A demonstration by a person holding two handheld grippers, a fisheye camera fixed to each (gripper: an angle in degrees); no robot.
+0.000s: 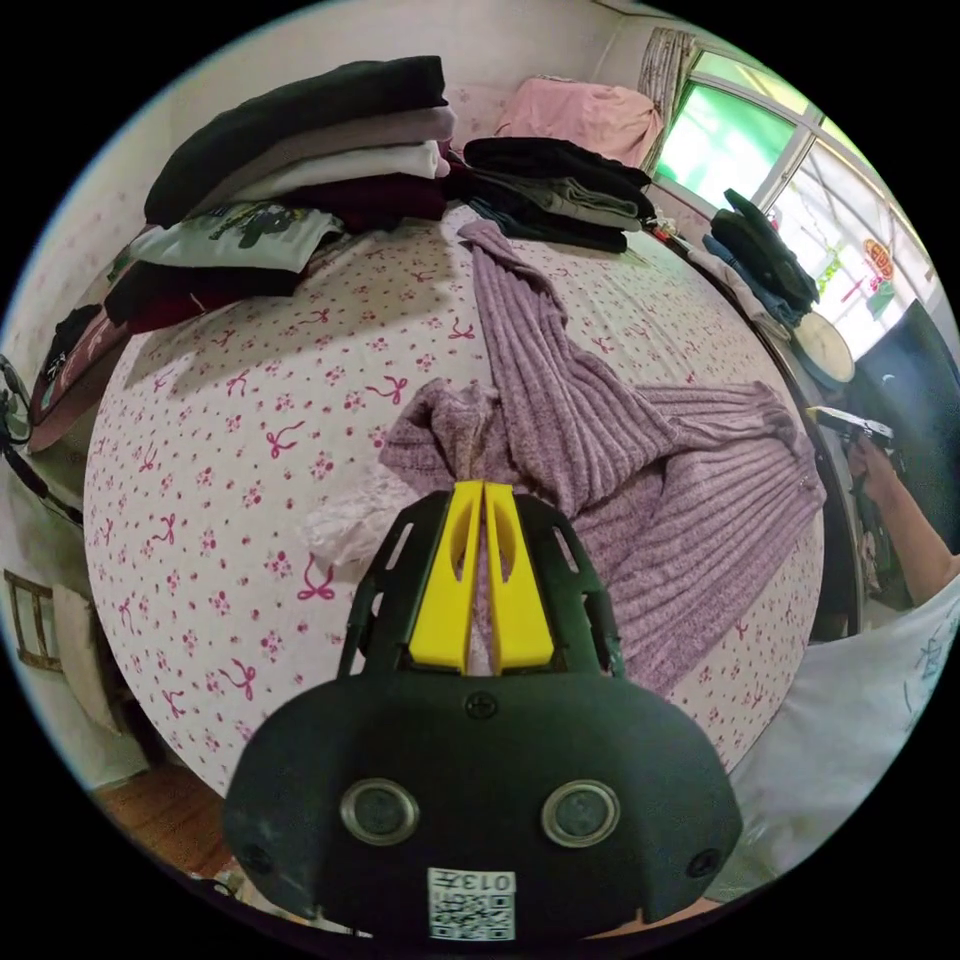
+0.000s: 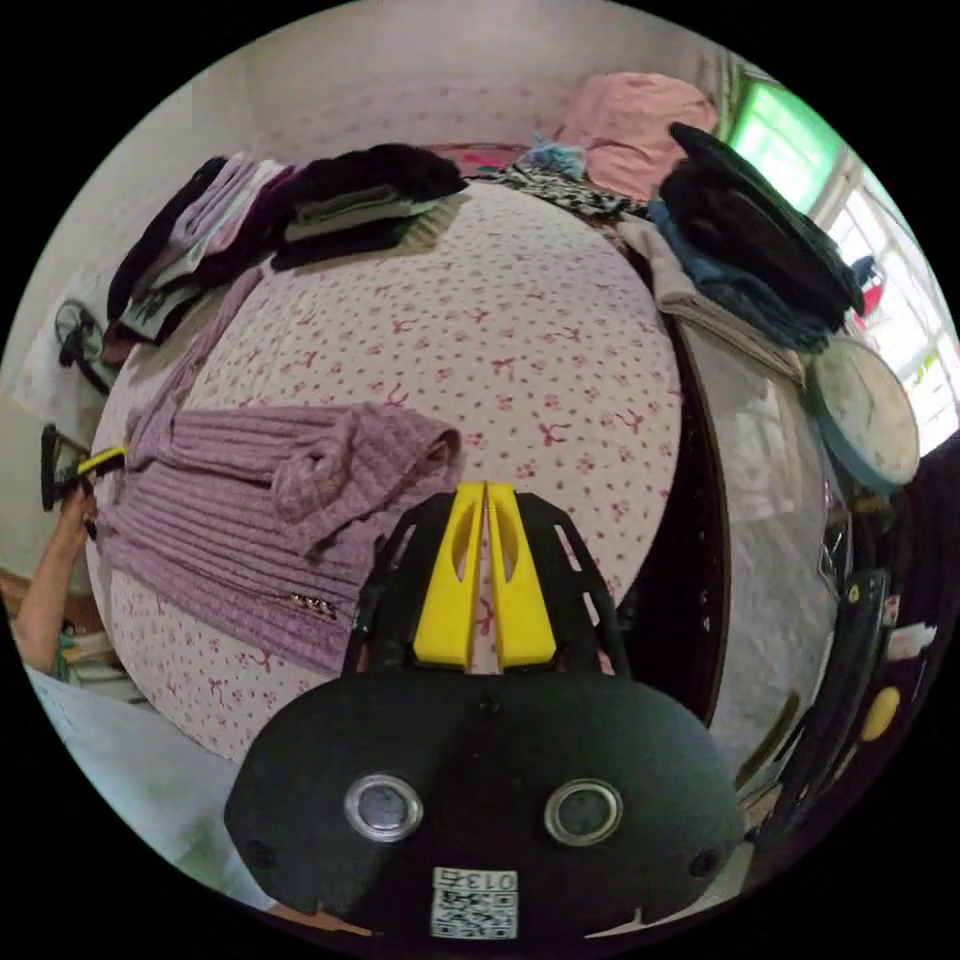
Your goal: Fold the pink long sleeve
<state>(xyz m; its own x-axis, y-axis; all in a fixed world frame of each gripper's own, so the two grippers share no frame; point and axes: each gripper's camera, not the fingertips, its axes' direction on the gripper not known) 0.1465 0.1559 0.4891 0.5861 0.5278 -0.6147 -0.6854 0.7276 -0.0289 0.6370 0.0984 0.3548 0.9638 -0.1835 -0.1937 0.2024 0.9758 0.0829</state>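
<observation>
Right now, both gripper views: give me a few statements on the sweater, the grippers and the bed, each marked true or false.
1. The ribbed sweater lies unfolded on the bedsheet, one sleeve stretched toward the stacks. True.
2. The left gripper has its jaws wide apart. False: its yellow jaws are together, tips at the sweater's bunched edge; whether they pinch it cannot be told.
3. The right gripper has its jaws together over the sheet, beside the sweater. True.
4. The bed holds no other clothes. False: folded stacks sit at its far end.
5. A round clock lies beside the bed. True.
</observation>
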